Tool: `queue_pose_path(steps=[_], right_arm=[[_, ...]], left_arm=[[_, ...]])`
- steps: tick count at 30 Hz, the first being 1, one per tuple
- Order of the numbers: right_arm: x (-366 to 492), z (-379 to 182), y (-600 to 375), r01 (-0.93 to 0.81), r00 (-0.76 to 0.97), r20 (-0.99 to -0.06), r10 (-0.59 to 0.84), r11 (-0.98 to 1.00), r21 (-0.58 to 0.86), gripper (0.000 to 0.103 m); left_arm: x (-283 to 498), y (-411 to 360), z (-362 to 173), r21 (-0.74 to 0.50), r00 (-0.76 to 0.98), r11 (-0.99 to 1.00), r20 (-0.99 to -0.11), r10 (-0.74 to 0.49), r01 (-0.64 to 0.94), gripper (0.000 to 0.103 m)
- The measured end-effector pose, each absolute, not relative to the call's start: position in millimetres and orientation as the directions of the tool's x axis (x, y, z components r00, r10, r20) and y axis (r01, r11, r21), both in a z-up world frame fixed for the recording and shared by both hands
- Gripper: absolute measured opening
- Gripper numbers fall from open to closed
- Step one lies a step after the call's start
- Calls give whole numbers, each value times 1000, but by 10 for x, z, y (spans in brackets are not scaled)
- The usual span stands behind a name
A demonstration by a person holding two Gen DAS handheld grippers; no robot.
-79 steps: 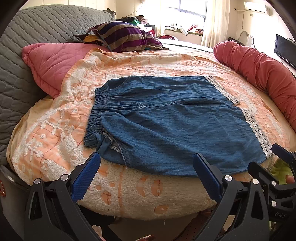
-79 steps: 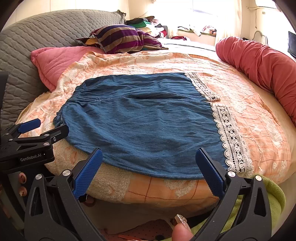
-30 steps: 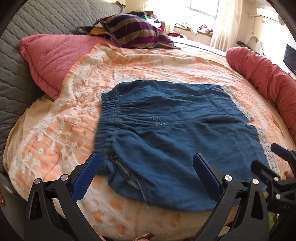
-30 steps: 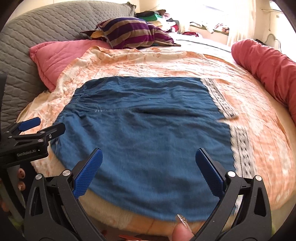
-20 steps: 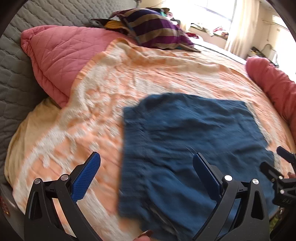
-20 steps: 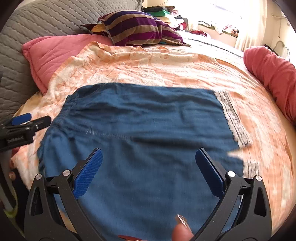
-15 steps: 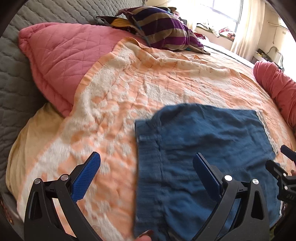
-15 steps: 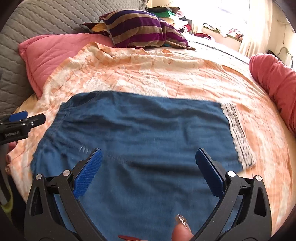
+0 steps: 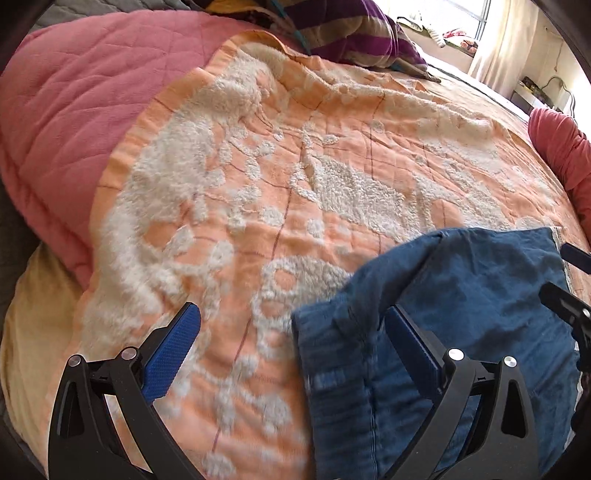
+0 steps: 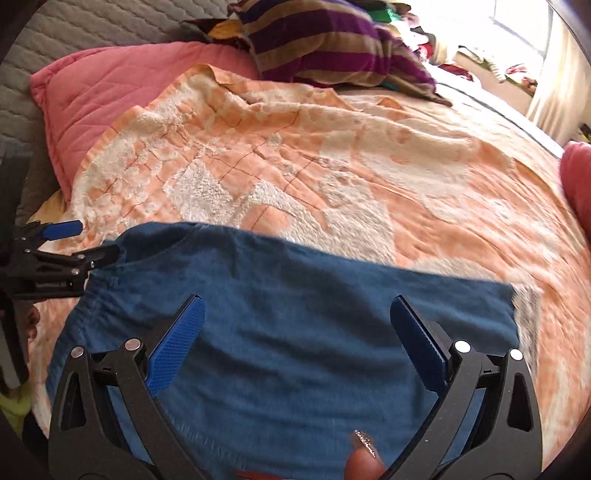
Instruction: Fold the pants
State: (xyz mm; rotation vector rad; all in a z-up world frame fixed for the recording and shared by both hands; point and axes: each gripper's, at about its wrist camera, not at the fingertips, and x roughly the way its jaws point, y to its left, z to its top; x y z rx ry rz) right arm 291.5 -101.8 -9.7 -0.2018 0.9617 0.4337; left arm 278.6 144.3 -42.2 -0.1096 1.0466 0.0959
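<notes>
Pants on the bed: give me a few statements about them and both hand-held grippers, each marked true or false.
1. The blue pants lie on the orange-and-white blanket. True.
2. The right hand-held gripper is shut on the pants. False: its jaws are wide open above the fabric.
3. The left hand-held gripper is open. True.
4. A pink pillow lies on top of the pants. False: it sits apart, beside the blanket's far left edge.

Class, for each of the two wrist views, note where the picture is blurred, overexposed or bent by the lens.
Left wrist view: the blue pants smear near the bottom edge, the window is blown out, and the bed curves with the fisheye. Right wrist view: the pants' lace hem is streaked by motion blur, and the window corner is glaring white.
</notes>
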Motion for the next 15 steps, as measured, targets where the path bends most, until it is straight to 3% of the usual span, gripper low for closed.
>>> queue_pose_path(steps=[6,8,12,15], right_arm=[[3232,-259,-897,-458,487,-845,221,888,-32,95],[3307,-303,-844,-484,485,-847,218,873,-52,95],[3431,-399,-760,-519,456,-863,217,853,-60,95],[3498,-434,-692,-545,445,-868,221,836,-67,95]], left_arm=[[2860,1418,-522,-86,511,992,-859,-26,-94,95],[2880,1357,-544,-66,514,996,-857,-24,-64,68],[2887,1251,-581,-45,529,999,-848,-32,-12,38],[2817,1166,-488,-4,563,1000,-826,-11,13,34]])
